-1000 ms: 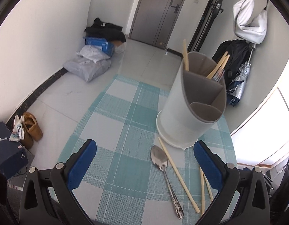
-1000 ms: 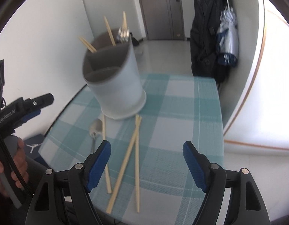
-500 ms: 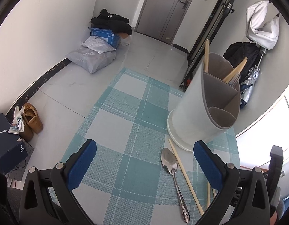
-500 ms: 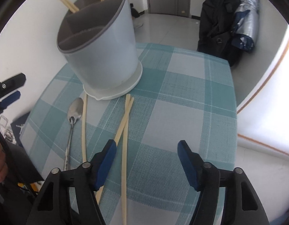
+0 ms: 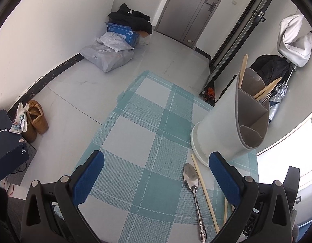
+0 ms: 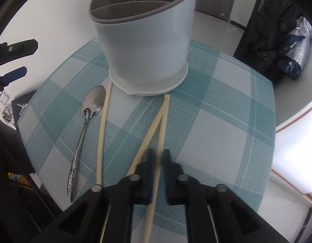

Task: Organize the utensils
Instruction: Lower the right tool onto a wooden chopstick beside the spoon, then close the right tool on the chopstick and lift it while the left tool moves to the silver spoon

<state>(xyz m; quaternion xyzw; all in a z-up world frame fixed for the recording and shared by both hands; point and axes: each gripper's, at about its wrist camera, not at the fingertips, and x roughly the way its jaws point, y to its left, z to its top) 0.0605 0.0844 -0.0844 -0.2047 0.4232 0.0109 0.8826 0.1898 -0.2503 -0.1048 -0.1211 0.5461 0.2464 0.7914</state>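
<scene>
Right gripper (image 6: pixel 158 158) nearly closed around chopstick (image 6: pixel 161 129) on tablecloth (image 6: pixel 216 121) — left gripper (image 5: pixel 156 174) spread wide, empty.

Teal plaid surface (image 5: pixel 156 133) up front. Brown boots (image 5: pixel 35 119) by a navy shoebox (image 5: pixel 8 139), grey parcel bags (image 5: pixel 107 56), blue box (image 5: pixel 123 31), umbrella (image 6: pixel 297 48) off right, grey door (image 5: pixel 188 10) shut.

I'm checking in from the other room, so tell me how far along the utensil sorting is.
Partly done. The holder already has chopsticks and a fork standing in its back compartments. The right gripper has closed around one chopstick on the table mat. Left on the mat: the spoon and two more chopsticks. The left gripper is open and holds nothing.
</scene>
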